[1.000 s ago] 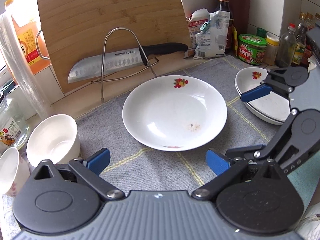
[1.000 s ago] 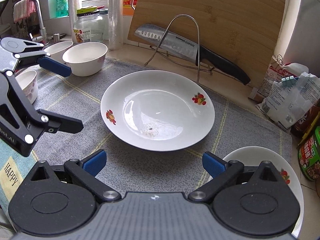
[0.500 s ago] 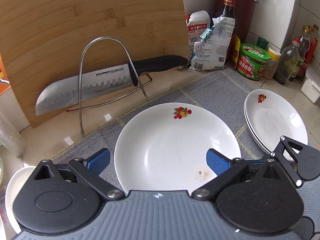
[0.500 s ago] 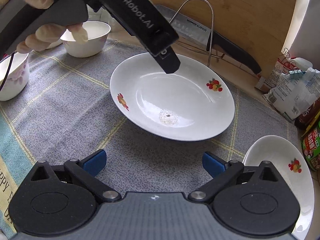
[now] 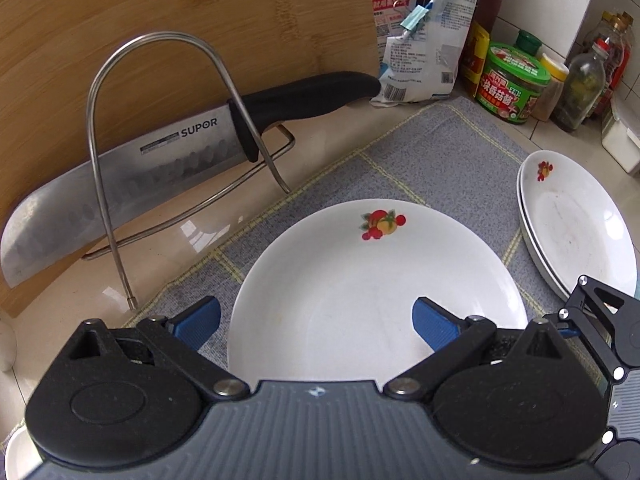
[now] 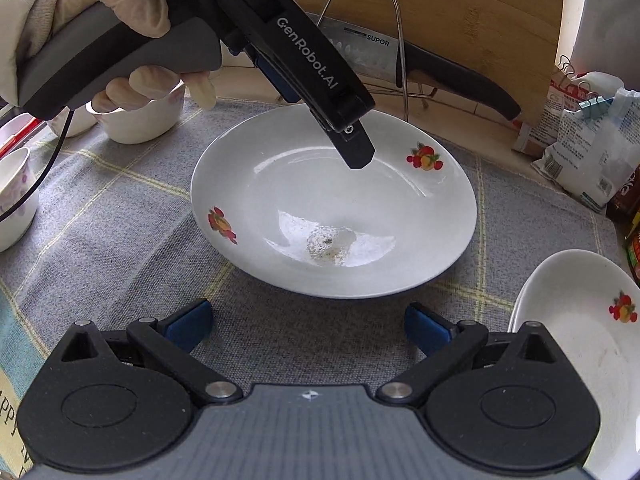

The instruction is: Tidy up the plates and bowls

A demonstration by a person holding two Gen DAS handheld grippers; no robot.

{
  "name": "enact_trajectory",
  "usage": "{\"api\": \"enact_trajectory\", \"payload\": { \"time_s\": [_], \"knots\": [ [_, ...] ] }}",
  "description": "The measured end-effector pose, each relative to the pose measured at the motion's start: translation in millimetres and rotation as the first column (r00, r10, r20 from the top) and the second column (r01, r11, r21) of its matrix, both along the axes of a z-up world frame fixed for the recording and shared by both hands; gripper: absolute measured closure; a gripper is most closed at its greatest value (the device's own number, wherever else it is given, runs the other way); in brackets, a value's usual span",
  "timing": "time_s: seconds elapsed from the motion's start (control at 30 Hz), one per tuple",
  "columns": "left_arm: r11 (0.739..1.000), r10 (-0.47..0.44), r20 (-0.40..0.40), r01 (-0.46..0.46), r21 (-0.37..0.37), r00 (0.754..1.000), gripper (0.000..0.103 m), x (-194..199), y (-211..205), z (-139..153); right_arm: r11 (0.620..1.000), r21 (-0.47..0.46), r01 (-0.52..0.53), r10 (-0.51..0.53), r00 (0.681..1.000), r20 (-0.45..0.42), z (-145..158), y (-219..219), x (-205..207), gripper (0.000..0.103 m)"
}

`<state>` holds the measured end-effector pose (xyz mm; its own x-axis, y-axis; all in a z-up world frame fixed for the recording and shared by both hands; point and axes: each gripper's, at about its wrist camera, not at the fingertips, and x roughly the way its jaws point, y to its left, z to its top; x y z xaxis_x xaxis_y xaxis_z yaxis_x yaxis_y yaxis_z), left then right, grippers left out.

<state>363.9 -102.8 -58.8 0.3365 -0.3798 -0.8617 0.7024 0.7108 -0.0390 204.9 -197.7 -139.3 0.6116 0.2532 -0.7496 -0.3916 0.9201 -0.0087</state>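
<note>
Left gripper [image 5: 316, 320] hanging over plate [image 5: 376, 292], jaws spread wide and empty: one blue pad [image 5: 198, 320] outside the left rim over the mat [image 5: 436, 156], the other above the plate's well. From the right wrist view, same gripper slanting down over the plate's far half, tip clear of the surface, gripped by a gloved hand [image 6: 116, 36]. Right gripper [image 6: 308, 326] hovering over bare mat just short of the plate's near rim, jaws likewise parted, nothing between them.

Plate flat at mat centre, fruit prints on the rim, a small smear in the well. To its right, a stack [image 5: 576, 232] of matching plates near the mat's right edge, apart from the centre plate by a strip of open mat. Small bowls [image 6: 140, 120] at the mat's far left, one partly behind the hand.

Behind the mat, bare counter, then a wire rack [image 5: 160, 152] with a knife [image 5: 132, 176] leaning on a board [image 5: 180, 12]. Packets and jars [image 5: 516, 84] crowding the back right corner. Open mat in front of the plate and on its left side.
</note>
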Motion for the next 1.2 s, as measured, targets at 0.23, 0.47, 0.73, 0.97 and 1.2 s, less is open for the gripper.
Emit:
{"api": "enact_trajectory", "payload": {
  "time_s": [0.23, 0.47, 0.73, 0.97, 1.2],
  "knots": [
    [1.0, -0.009, -0.115, 0.007, -0.02, 0.993, 0.001, 20.8, 1.0, -11.4, 1.0, 0.009, 0.011, -0.011, 1.0, 0.021, -0.5, 2.0, -0.3, 0.0],
    [0.998, -0.009, -0.202, -0.004, -0.065, 0.979, 0.001, 31.1, 4.7, -19.5, 1.0, 0.012, 0.003, -0.003, 1.0, 0.027, -1.0, 0.8, 1.3, 0.0],
    [0.998, -0.032, -0.185, 0.022, -0.056, 0.982, 0.001, 31.3, -0.5, -20.3, 1.0, 0.015, -0.013, 0.012, 0.999, 0.034, -1.5, 0.2, 2.8, 0.0],
    [0.998, -0.025, -0.175, 0.015, -0.06, 0.984, 0.001, 32.3, 0.3, -21.8, 1.0, 0.018, -0.022, 0.021, 0.999, 0.048, -2.4, 0.8, 3.8, 0.0],
    [0.999, -0.04, -0.164, 0.038, -0.013, 0.986, 0.001, 29.8, -8.1, -23.7, 0.999, 0.019, -0.03, 0.029, 0.998, 0.053, -2.9, 1.2, 6.1, 0.0]
  ]
}}
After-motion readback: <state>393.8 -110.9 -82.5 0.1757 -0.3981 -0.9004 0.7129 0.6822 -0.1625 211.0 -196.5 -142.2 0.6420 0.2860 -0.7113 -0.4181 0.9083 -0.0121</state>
